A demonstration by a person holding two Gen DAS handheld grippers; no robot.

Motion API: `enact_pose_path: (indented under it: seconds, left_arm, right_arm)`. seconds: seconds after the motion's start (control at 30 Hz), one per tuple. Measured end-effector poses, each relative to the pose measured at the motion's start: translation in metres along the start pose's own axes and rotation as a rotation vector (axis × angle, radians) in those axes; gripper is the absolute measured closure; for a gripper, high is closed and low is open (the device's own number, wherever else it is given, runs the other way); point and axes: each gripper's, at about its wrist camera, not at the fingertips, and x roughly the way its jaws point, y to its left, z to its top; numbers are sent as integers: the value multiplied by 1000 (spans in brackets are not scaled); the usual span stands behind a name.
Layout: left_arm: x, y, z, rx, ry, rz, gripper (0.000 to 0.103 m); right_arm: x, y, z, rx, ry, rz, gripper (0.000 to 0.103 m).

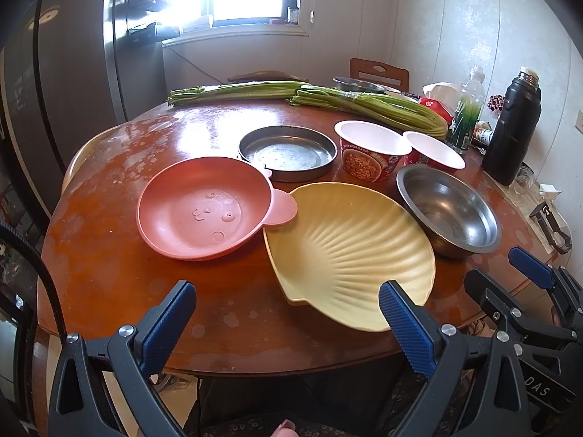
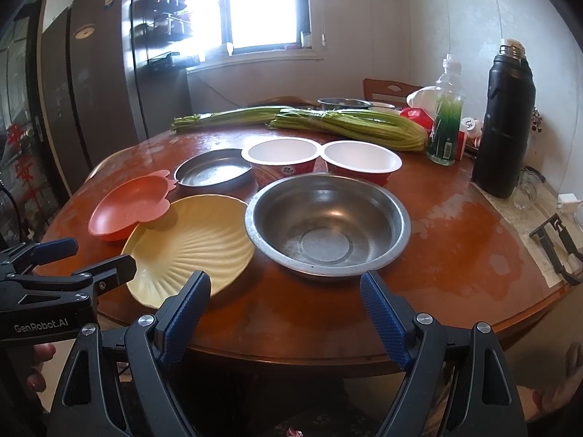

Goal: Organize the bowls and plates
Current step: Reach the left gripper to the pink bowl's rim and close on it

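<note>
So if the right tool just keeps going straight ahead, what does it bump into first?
Probably the steel bowl. The open right tool points at its near rim, with only bare table before it. Height is hard to judge; held high enough, it could pass over the rim.

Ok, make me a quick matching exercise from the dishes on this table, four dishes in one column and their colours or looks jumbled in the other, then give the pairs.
Dishes
1. bear-eared bowl
2. shell-shaped plate
3. deep metal bowl
4. noodle cup

Looks
A. pale yellow, ribbed
B. red outside, white inside
C. salmon pink
D. shiny steel

Pairs: 1-C, 2-A, 3-D, 4-B
</note>
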Motion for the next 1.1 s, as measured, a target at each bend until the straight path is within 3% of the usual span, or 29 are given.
enact_pose_path:
  seconds: [0.33,0.67,0.93,1.1]
  left_arm:
    - [-2,24,6,-50,-23,9,2]
    - [6,88,11,-179,-28,71,2]
    - [26,130,26,-199,-3,115,2]
    - [46,146,47,-176,44,84,2]
  right_arm:
    - [9,13,16,-30,-13,40,18]
    - [35,56,49,-112,-21,136,18]
    - [72,92,71,-172,39,209,18]
    - [94,108,81,-172,84,235,18]
